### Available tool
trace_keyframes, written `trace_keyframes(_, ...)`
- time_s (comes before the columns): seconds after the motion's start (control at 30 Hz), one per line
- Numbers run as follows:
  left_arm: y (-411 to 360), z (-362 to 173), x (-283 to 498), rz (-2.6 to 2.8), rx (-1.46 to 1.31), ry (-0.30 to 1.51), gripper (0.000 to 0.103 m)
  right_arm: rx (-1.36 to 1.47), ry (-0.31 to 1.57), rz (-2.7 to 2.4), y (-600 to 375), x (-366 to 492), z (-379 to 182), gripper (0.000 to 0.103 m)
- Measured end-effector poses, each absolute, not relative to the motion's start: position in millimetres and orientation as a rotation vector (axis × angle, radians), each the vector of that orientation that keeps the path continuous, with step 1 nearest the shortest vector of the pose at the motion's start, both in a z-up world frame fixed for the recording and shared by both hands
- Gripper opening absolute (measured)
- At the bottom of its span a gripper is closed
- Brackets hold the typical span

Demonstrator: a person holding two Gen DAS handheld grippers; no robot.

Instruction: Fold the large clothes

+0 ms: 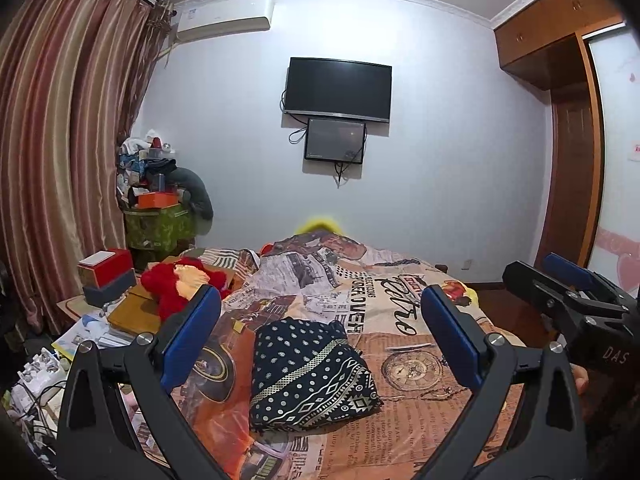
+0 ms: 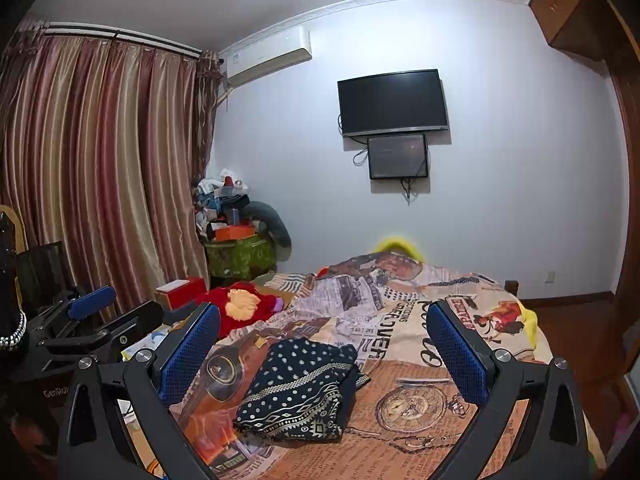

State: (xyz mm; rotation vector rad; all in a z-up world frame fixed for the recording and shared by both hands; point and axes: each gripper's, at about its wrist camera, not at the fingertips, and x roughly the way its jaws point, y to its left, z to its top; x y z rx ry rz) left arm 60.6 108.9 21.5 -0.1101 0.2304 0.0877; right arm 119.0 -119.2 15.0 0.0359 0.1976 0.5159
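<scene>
Folded garment (image 1: 310, 376) on bedspread (image 1: 420, 360) | left claw (image 1: 320, 332) spread above | right claw (image 2: 322, 354) spread, level alongside

A pale wall (image 1: 440, 160) carries a dark television (image 1: 338, 89) — a smaller screen (image 1: 335, 141) hangs just below it. Left of the television sits an air conditioner (image 1: 224, 18), then striped curtains (image 1: 60, 140). Right of it — a wooden wardrobe (image 1: 560, 60).

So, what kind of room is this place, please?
Most likely a bedroom in a home. A bed with a printed cover fills the middle, a television hangs on the wall, long curtains cover the window side, and a folded dark patterned garment lies on the bed.
</scene>
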Motion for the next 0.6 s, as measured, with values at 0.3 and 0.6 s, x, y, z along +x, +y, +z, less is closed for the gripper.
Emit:
trace_keyframes(0.3, 108.1, 21.6, 60.8, 0.082, -0.111, 0.234, 0.101, 0.059, 0.204, 0.504, -116.6, 117.5, 15.9, 0.103)
trace_keyframes(0.6, 111.4, 19.6, 62.1, 0.071, -0.106, 0.243, 0.101, 0.063, 0.208, 0.502, -112.9, 116.0, 14.8, 0.103)
